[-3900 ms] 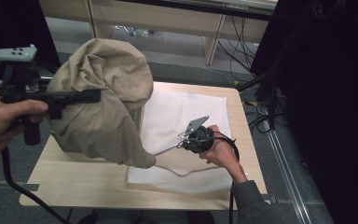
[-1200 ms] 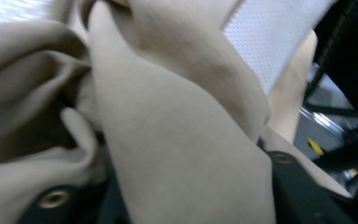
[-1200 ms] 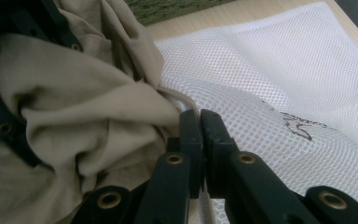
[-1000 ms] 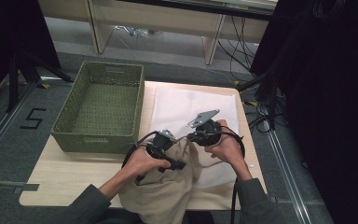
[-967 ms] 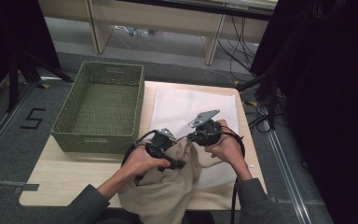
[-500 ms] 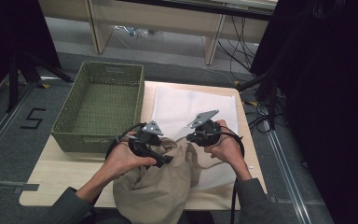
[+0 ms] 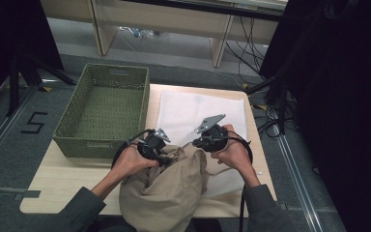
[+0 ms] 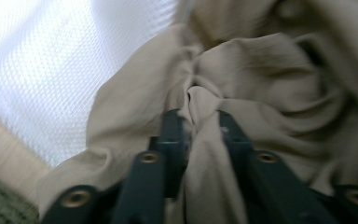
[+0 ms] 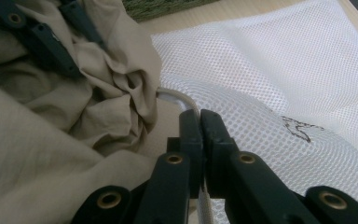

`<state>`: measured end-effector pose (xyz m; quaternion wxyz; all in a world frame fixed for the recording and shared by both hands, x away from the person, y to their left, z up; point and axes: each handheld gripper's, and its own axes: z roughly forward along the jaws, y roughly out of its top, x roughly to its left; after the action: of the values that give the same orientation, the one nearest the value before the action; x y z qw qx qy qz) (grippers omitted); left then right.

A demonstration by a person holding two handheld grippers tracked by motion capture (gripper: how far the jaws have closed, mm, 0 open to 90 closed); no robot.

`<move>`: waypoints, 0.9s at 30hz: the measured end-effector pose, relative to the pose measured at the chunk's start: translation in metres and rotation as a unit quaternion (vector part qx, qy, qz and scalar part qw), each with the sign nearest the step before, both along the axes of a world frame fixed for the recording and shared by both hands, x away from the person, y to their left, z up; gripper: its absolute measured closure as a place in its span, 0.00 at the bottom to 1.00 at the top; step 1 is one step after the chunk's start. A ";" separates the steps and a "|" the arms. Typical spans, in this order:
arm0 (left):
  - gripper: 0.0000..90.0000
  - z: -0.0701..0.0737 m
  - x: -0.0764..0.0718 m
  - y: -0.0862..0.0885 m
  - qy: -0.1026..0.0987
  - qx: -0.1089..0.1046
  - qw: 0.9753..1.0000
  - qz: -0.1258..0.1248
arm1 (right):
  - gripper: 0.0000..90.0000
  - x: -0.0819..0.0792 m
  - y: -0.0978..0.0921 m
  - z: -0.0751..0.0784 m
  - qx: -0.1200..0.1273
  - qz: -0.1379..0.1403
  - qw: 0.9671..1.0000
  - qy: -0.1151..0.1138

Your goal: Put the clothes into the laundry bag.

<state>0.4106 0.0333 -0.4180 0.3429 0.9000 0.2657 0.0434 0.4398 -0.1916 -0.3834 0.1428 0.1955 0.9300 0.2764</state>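
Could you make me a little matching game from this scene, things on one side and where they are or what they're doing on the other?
Things:
1. basket
2. beige cloth
3. mesh bag
4. left tool

States:
A. lying flat and white on the table's right part
B. bunched up at the table's near edge
C. standing empty on the table's left part
D. clamped on a fold of cloth

Pairs: 1-C, 2-B, 3-A, 4-D

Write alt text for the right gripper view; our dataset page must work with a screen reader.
The right tool, jaws closed, pinches the edge of a white mesh laundry bag lying on a wooden table. Crumpled beige fabric bunches against the bag's opening at left, where the left tool grips it.
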 end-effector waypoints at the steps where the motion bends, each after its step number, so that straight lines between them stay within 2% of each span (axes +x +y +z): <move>1: 0.88 0.004 -0.004 -0.002 0.002 -0.007 1.000 -0.007 | 0.99 0.000 0.000 0.000 0.000 0.005 1.000 -0.002; 3: 0.90 0.011 -0.008 -0.007 -0.002 -0.023 0.999 -0.032 | 0.99 0.001 0.000 0.000 0.002 0.005 1.000 -0.003; 4: 0.90 0.013 -0.010 -0.011 0.007 -0.032 0.999 -0.039 | 0.99 0.002 0.000 0.000 0.002 0.004 1.000 -0.003; 6: 0.91 0.013 -0.009 -0.020 0.002 -0.031 0.999 -0.044 | 0.99 0.000 0.001 0.000 0.002 0.002 1.000 0.000; 7: 0.91 0.009 -0.008 -0.027 0.019 -0.039 0.998 -0.054 | 0.99 0.001 0.002 0.000 0.001 0.008 1.000 -0.004; 10: 0.92 -0.005 0.002 -0.041 0.031 -0.024 0.998 -0.042 | 0.99 0.000 0.003 0.001 0.000 0.010 1.000 -0.005; 13: 0.92 -0.013 0.009 -0.049 0.014 0.000 1.000 -0.018 | 0.99 0.001 0.003 0.001 -0.001 0.011 1.000 -0.004; 17: 0.90 -0.020 0.018 -0.052 0.018 -0.009 1.000 -0.006 | 0.99 0.001 0.002 0.000 -0.001 0.007 1.000 -0.003; 19: 0.85 -0.023 0.019 -0.051 0.023 -0.010 1.000 0.003 | 0.99 0.002 0.001 0.000 -0.003 0.010 1.000 -0.003; 20: 0.79 -0.021 0.018 -0.050 0.022 -0.016 1.000 0.007 | 0.99 0.001 0.000 0.000 -0.001 0.004 1.000 -0.001; 21: 0.75 -0.018 0.016 -0.048 0.020 -0.027 0.999 0.011 | 0.99 0.002 -0.001 0.000 -0.001 0.010 1.000 -0.006; 25: 0.55 0.007 0.003 -0.027 0.008 -0.070 0.997 0.023 | 0.99 0.002 -0.003 0.000 0.002 0.006 1.000 -0.002; 27: 0.49 0.017 -0.004 -0.018 0.016 -0.087 0.996 0.018 | 0.99 0.002 -0.003 0.000 0.002 0.008 1.000 -0.002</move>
<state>0.4071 0.0152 -0.4011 0.4142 0.8627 0.2900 0.0115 0.4421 -0.1944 -0.3837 0.1426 0.1879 0.9307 0.2797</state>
